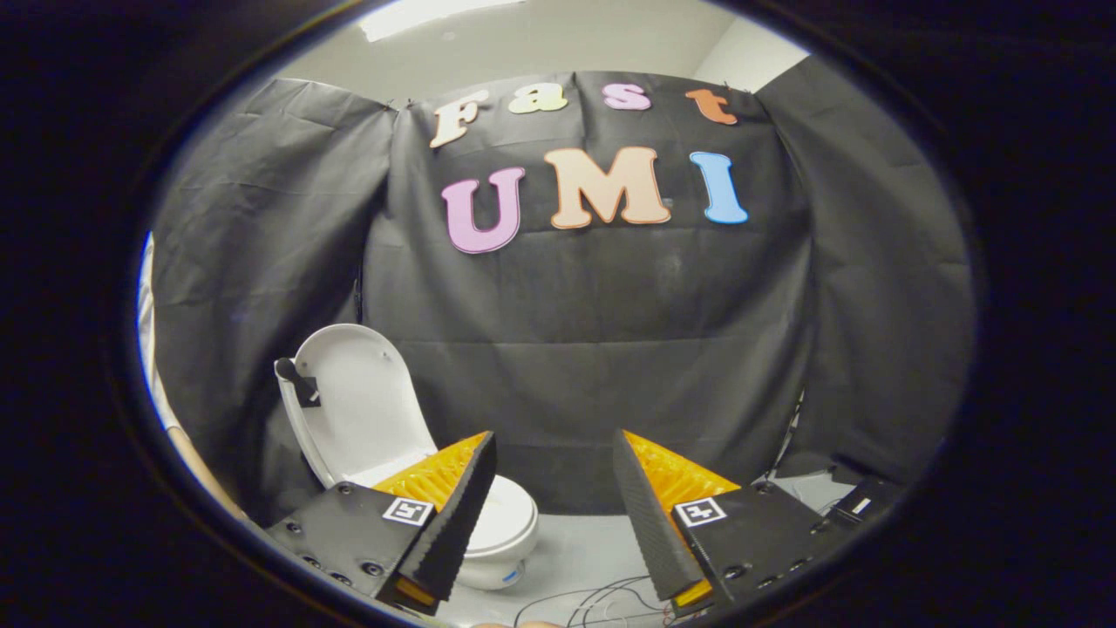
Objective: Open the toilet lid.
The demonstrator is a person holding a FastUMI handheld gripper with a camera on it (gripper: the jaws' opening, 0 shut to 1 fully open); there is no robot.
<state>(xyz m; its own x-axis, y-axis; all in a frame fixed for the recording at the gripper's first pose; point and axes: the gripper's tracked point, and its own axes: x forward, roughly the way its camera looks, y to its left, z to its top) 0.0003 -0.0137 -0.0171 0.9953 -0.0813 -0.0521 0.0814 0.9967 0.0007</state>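
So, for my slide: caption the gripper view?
Open claw apart from white toilet, its lid already raised upright.

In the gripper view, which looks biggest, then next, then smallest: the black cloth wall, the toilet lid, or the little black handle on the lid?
1. Black cloth wall
2. Toilet lid, standing raised
3. Black handle on its edge

The open gripper touches nothing.

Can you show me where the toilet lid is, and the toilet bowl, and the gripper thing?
toilet lid [366, 410]: gripper view, middle of its raised inner face.
toilet bowl [510, 523]: gripper view, its rim beside one finger.
hand-held gripper [554, 458]: gripper view, open gap midway between its fingertips.
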